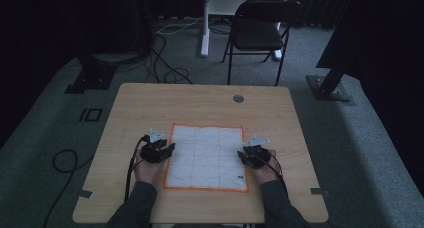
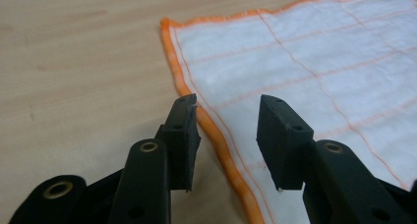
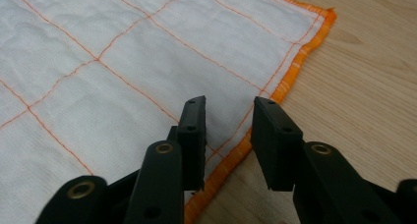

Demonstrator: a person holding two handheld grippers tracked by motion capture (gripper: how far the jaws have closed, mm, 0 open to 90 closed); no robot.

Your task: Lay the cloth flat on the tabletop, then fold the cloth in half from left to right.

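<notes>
A white cloth with an orange hem and thin orange grid lines lies flat on the wooden table. My left gripper is at the cloth's left edge, open, and its jaws straddle the orange hem just above the cloth. At the right edge my right gripper is open too. Its jaws hover over the hem and the cloth. Neither gripper holds anything.
A round grommet sits in the table near its far edge. Beyond the table stand a black folding chair and a white desk leg. Cables run over the grey carpet.
</notes>
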